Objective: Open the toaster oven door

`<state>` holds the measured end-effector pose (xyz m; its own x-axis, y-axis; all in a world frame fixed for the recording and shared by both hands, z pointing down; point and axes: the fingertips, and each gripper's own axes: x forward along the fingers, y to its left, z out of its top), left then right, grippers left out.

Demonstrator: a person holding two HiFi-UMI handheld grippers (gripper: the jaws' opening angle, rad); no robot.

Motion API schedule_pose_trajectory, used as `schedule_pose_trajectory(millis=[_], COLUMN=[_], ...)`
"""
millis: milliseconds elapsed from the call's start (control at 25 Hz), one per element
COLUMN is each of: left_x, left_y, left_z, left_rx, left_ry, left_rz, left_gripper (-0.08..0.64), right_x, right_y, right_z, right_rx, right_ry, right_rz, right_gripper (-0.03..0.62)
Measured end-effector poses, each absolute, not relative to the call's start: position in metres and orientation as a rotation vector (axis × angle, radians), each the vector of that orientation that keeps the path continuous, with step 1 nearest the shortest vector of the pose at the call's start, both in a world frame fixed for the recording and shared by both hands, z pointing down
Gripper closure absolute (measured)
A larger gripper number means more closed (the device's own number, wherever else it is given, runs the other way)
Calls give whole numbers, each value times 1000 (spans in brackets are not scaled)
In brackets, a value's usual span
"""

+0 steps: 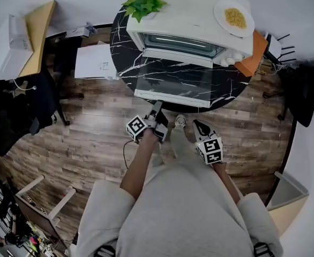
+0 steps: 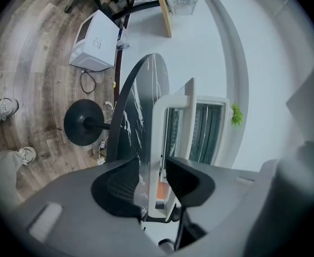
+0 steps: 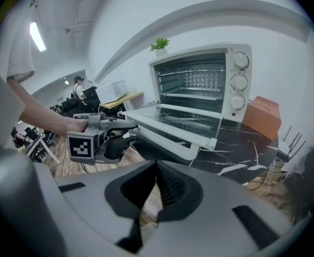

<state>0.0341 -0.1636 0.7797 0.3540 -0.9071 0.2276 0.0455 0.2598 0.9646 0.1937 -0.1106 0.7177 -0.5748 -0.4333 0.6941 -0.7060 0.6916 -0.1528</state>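
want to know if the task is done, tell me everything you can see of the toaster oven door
The toaster oven door is fully open, swung down on its bottom hinge and lying about level over the black marbled table. It is a clear glass pane in a white frame, with a white bar handle along its outer edge. The handle runs between the open jaws of the left gripper, which do not seem to press on it.

Orange box point(image 1: 253, 55) partly behind toaster oven point(image 1: 189, 10)
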Motion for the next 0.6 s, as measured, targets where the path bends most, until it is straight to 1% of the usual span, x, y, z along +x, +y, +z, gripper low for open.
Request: schedule_pose_trajectory(millis=[120, 280, 440, 600], left_x=[31, 32, 35, 30], left_y=[-160, -157, -154, -151], left_z=[775, 767, 757, 752], left_rx=[1166, 1308, 1492, 1695], left_ry=[-1003, -1023, -1047, -1118], left_rz=[-777, -630, -428, -140], left_gripper=[417, 418, 417, 419], right_x=[189, 183, 180, 175], right_y=[-113, -116, -117, -121], right_z=[717, 716, 716, 714], right_rx=[865, 863, 864, 877], right_ry=[-2270, -2275, -2274, -2282], right_rz=[552, 547, 545, 538], right_gripper=[578, 578, 578, 578])
